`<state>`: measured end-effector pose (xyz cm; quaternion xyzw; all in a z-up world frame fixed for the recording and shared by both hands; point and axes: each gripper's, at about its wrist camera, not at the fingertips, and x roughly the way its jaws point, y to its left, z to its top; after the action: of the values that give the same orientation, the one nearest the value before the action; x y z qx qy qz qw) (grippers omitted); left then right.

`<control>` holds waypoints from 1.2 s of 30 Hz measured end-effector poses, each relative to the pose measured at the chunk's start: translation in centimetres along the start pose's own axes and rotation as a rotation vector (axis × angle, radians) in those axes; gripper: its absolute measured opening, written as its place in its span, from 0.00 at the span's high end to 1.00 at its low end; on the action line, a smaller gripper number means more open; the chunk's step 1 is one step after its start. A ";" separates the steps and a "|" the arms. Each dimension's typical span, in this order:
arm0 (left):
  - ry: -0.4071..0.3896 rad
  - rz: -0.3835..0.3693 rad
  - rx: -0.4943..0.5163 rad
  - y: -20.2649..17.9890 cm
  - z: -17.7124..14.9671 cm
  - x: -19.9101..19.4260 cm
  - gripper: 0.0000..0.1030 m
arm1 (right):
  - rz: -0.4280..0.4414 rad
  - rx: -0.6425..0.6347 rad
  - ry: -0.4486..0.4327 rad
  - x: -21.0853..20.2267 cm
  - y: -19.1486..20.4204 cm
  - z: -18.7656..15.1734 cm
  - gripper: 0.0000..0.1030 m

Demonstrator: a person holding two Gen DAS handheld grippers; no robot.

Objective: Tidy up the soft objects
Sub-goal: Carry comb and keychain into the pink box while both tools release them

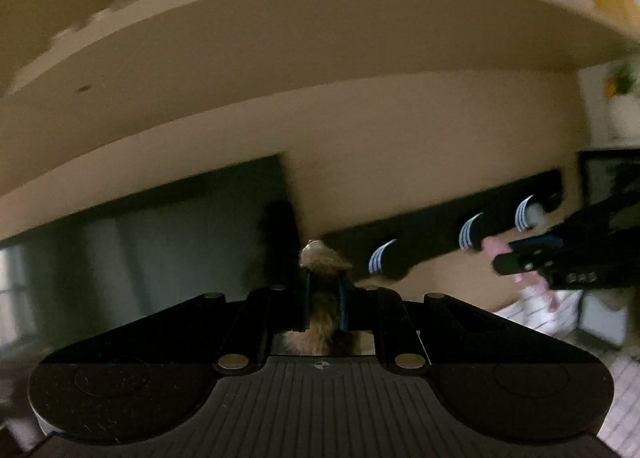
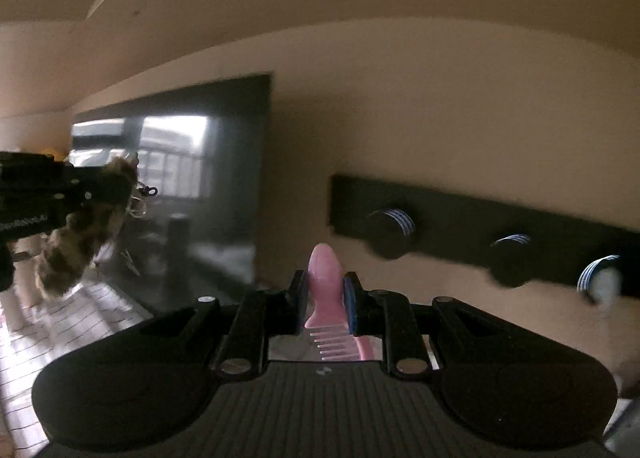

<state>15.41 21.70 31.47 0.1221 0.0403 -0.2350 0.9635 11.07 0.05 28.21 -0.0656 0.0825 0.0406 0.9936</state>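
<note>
A brown, mottled furry toy [image 1: 325, 263] sticks out between the fingers of my left gripper [image 1: 324, 288], which is shut on it. From the right wrist view the same furry toy [image 2: 76, 246] hangs limp below the left gripper [image 2: 124, 194], with a small metal clasp at its top. My right gripper [image 2: 325, 290] is shut on a pink comb [image 2: 324, 270], handle end forward and teeth toward the camera. In the left wrist view the right gripper [image 1: 506, 258] shows at the right edge with the pink comb [image 1: 491, 246] in it. Both grippers are held up facing a beige wall.
A black wall rack [image 2: 472, 218] with three striped round knobs [image 2: 390, 226] hangs on the wall ahead. A dark glossy panel [image 2: 180, 178] stands to its left. A beige shelf [image 1: 320, 30] with pink and yellow items runs overhead. A light tiled surface [image 2: 60, 330] lies below.
</note>
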 end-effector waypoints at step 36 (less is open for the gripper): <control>0.365 -0.456 -0.473 -8.7 -12.4 16.7 0.79 | -0.192 0.449 0.313 2.6 -17.5 -17.5 0.61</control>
<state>25.92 9.96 15.37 -0.0763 0.2905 -0.4021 0.8649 12.48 -19.50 12.79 0.1430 0.2350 -0.0834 0.9578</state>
